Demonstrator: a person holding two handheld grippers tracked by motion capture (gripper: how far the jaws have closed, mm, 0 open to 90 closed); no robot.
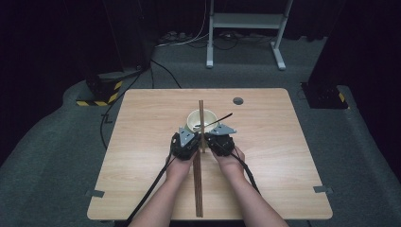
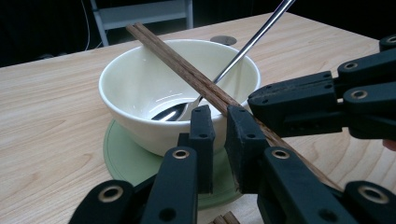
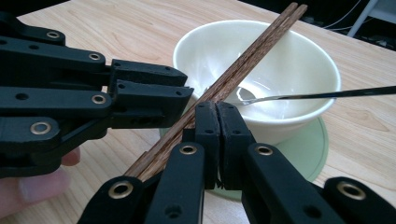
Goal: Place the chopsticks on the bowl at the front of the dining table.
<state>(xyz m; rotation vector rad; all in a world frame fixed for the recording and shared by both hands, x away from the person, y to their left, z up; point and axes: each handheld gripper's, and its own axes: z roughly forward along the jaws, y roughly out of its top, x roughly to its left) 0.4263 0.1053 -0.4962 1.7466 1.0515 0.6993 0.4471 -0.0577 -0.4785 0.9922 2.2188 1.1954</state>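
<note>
Your left gripper [image 2: 218, 140] and its jaws cover the near rim of the bowl [image 2: 140, 93] and part of the green coaster [image 2: 126, 154] in the left gripper view, where the spoon [image 2: 243, 51] handle runs off the top edge. In the high view your two hands hide the middle stretch of the chopsticks [image 1: 198, 189], so you cannot tell there whether either gripper grips them.
</note>
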